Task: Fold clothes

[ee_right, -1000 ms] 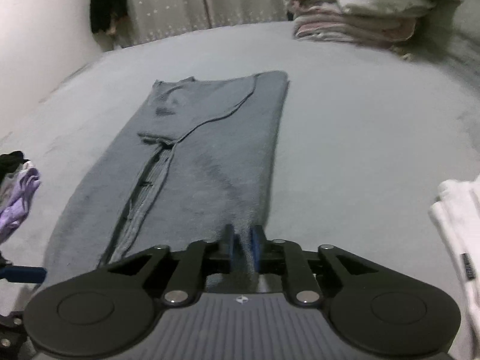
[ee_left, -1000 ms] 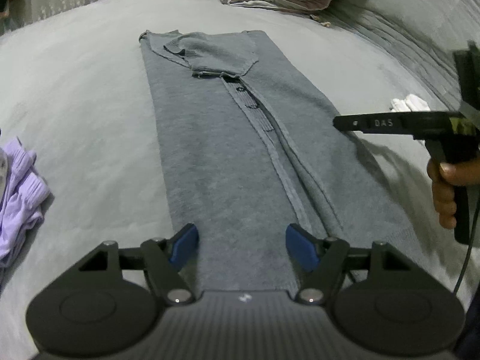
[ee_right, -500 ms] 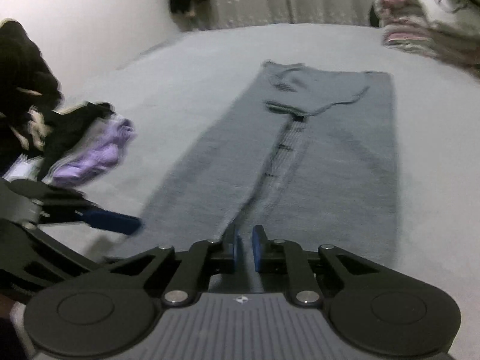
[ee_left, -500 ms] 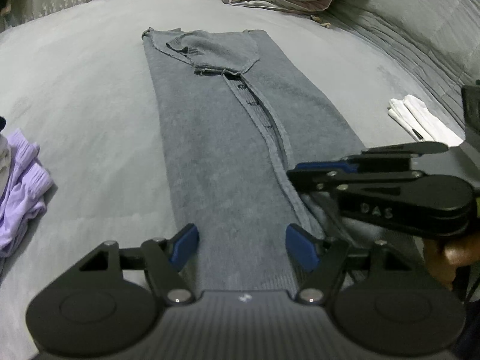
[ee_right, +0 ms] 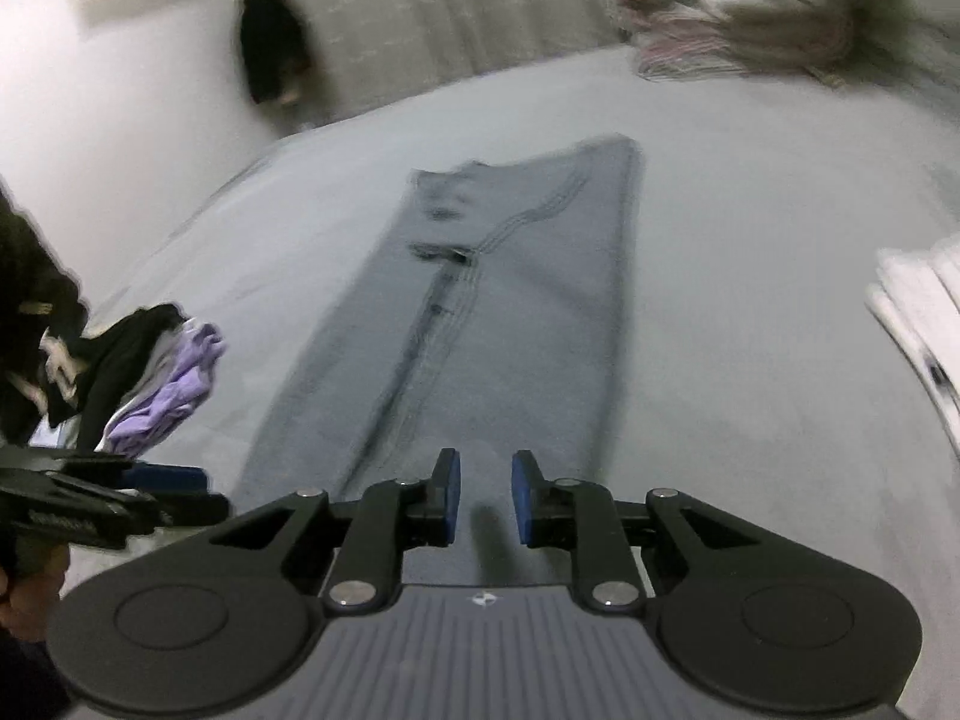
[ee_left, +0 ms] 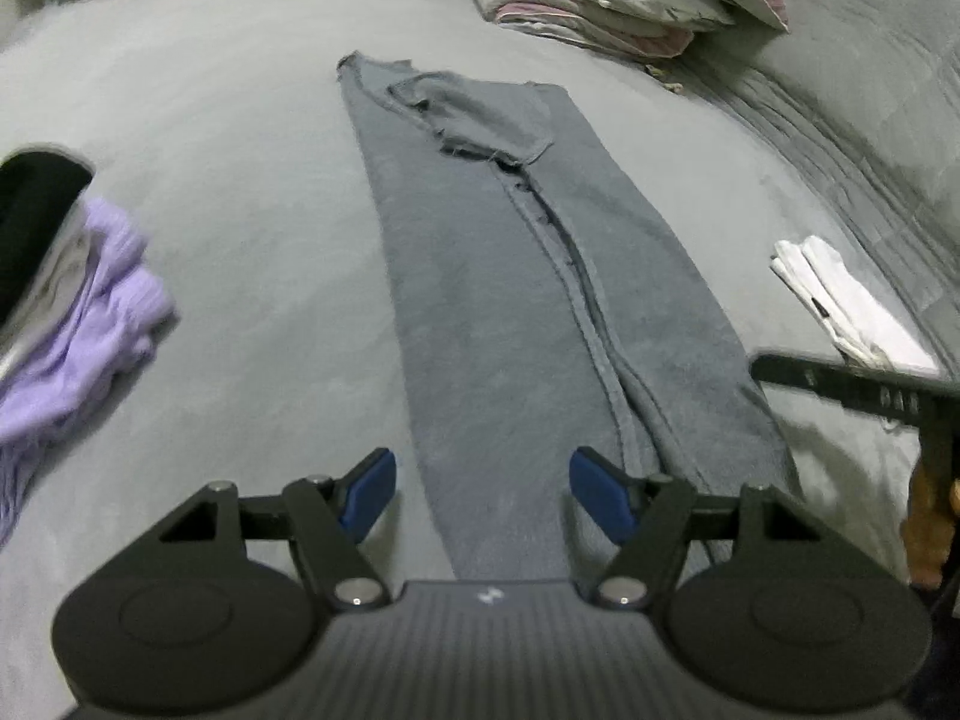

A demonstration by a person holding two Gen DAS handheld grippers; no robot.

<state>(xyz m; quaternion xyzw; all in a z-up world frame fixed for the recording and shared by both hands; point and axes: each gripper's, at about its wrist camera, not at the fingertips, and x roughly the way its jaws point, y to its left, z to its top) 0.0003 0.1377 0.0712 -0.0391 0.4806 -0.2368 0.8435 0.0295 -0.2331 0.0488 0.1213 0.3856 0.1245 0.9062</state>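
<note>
I am observing, at nine o'clock in the left wrist view, one heap of purple and black clothes (ee_left: 78, 324) lying loose on the bed (ee_left: 252, 192); I am judging it a waiting or discard pile, though I cannot tell which. At centre, one grey garment (ee_left: 510, 300) is lying flat as a long narrow strip, both sides folded inward so the edges are meeting along a middle seam, one sleeve tucked across the twelve o'clock end. That shape is suiting a lengthwise fold from the near hem.

My left gripper (ee_left: 483, 486) is hovering at six o'clock over the near hem, jaws standing wide apart, holding nothing. My right gripper (ee_right: 485, 498) is hovering over the same hem toward its right corner, jaws parted by a narrow gap, nothing between them.

At three o'clock, one folded white item (ee_left: 840, 294) is lying apart. At one o'clock, one stack of bedding (ee_left: 606, 6) is sitting clear of the work.
</note>
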